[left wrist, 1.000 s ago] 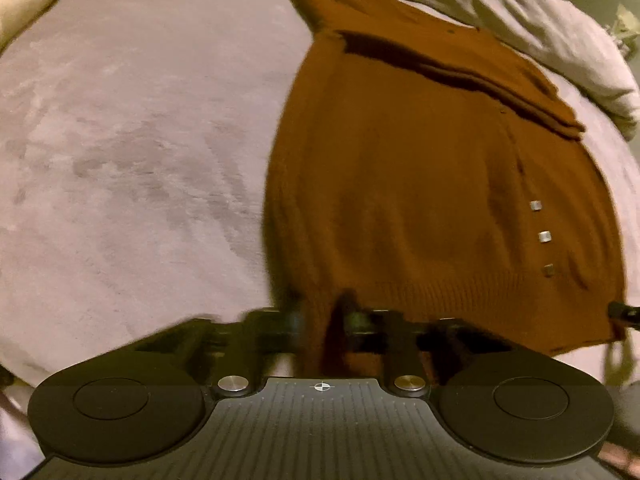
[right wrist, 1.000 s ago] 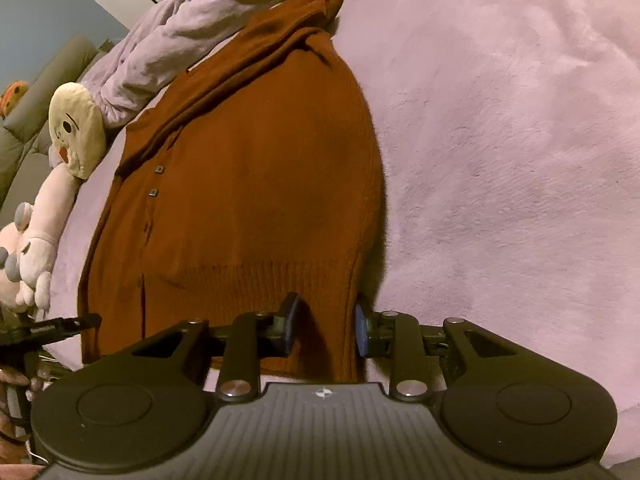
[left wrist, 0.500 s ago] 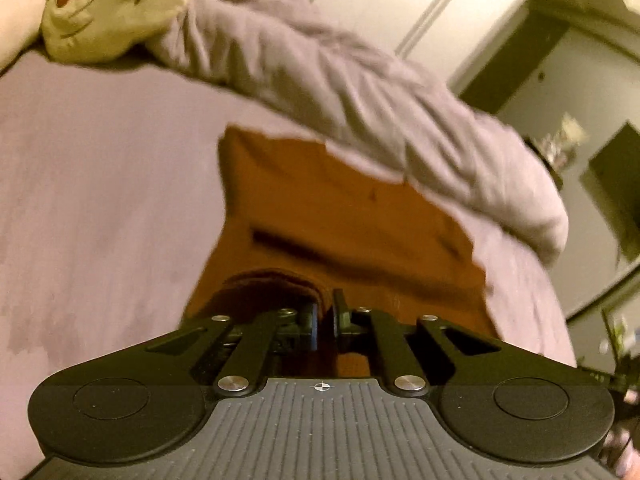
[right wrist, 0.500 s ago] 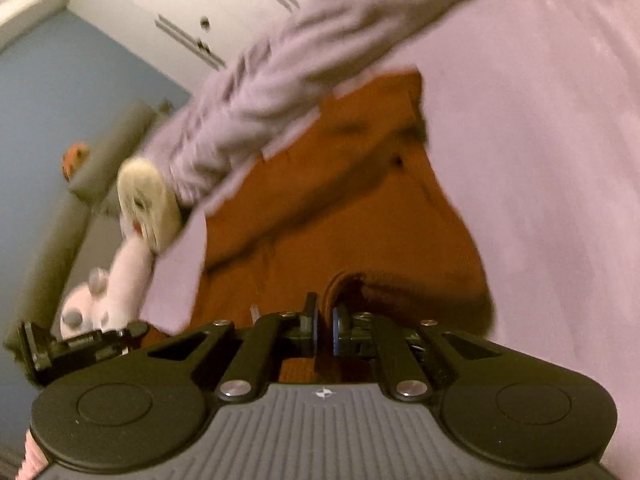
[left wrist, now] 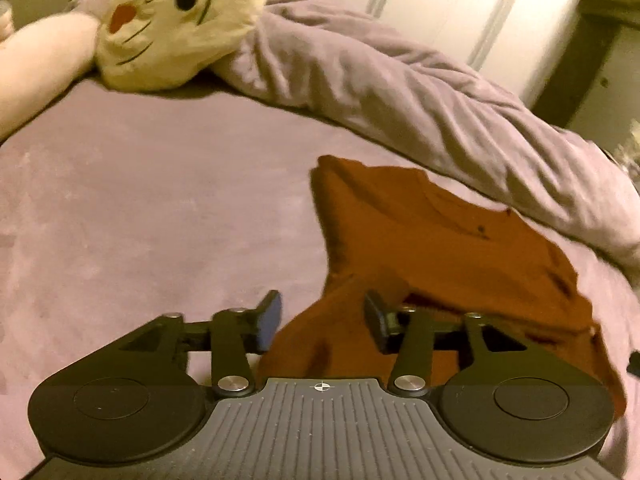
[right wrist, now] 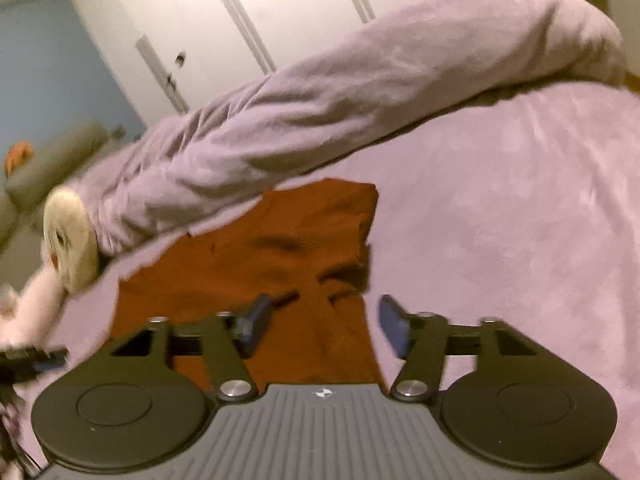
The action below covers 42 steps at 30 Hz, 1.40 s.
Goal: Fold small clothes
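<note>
Your left gripper (left wrist: 322, 320) and right gripper (right wrist: 320, 326) have just opened wide over the rust cardigan (left wrist: 420, 256); pads may snag the loose fold.

Mauve bed (left wrist: 140, 200) under rust sweater (left wrist: 420, 248), rumpled duvet (left wrist: 400, 92), plush cat (left wrist: 176, 20)

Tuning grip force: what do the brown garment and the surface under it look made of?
Brown garment: looks like knitted yarn, matte; it folds softly, though blur hides the stitches. Bed cover: seems plush, fleece-like fabric; its lilac nap shows lighter and darker brushed patches.
</note>
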Tool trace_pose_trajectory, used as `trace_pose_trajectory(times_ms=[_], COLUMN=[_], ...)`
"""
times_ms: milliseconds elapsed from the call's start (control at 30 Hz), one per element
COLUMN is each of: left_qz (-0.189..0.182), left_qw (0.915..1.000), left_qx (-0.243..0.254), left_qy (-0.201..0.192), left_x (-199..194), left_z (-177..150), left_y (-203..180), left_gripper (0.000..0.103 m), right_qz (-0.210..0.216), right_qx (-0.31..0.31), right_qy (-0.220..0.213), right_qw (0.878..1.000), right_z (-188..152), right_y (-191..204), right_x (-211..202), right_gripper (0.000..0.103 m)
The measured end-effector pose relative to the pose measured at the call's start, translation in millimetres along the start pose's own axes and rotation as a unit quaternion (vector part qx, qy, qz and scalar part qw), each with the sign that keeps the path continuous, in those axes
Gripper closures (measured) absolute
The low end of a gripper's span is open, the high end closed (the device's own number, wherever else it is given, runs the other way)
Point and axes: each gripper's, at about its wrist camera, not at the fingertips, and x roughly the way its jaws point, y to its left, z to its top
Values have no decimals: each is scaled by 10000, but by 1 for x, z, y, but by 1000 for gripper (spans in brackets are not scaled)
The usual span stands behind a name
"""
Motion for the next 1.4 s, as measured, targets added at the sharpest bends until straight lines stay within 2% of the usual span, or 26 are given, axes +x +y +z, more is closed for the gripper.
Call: trace_pose_trajectory(times_ms=[33, 167, 233, 333, 400, 433, 467, 500, 600, 633, 700, 733, 767, 933, 1067, 1233, 1400], left_qz=[-125, -288, -357, -370, -352, -328, -262, -138, -11, 9, 16, -9, -19, -67, -186, -236, -149], left_qw=[9998, 9983, 9976, 9965, 9953, 9945, 9936, 9923, 9906, 9908, 9913, 9915, 9914, 9915, 9923, 9896, 9903], left_qx=[114, 450, 504, 633, 764, 847, 932, 1031, 1117, 1089, 1019, 1007, 1021, 1131, 1189, 1409, 1309], left_qy=[53, 214, 307, 404, 470, 527, 587, 666, 785, 808, 834, 823, 824, 646, 307, -133, -450], left_x=[0, 7, 16, 29, 34, 38, 41, 46, 57, 59, 60, 59, 59, 44, 14, -23, -23], left_z=[-2, -2, 1, 5, 6, 7, 7, 7, 8, 9, 12, 13, 14, 13, 20, 39, 68], left_y=[1, -7, -12, -19, -25, -28, -32, -35, -37, -37, -35, -34, -34, -38, -43, -55, -67], left_gripper=[39, 29, 27, 28, 34, 42, 51, 53, 57, 63, 72, 86, 90, 94, 94, 95, 95], right_qz=[-4, -122, -187, -157, -184, -170, -146, -129, -205, -246, -349, -343, -309, -355, -251, -102, -211], right_qx=[-103, -526, -530, -632, -838, -968, -1084, -1200, -1566, -1648, -1747, -1777, -1765, -1909, -2037, -2283, -2362], right_qy=[91, 473, 582, 481, 488, 522, 561, 603, 788, 846, 842, 823, 816, 644, 358, 24, -306], right_qw=[9999, 9974, 9967, 9967, 9951, 9938, 9924, 9909, 9843, 9824, 9804, 9800, 9804, 9788, 9780, 9735, 9710], right_z=[-2, -8, -8, -4, 0, 2, 3, 4, 3, 1, -2, -2, -3, -8, -5, 9, 32], right_y=[-1, -2, -1, 2, 8, 12, 15, 19, 30, 32, 35, 35, 36, 43, 56, 73, 84], right_x=[2, 15, 22, 30, 36, 40, 44, 48, 60, 64, 66, 64, 63, 49, 25, -3, 0], right_gripper=[37, 36, 36, 36, 41, 45, 57, 62, 67, 69, 84, 88, 94, 96, 96, 96, 97])
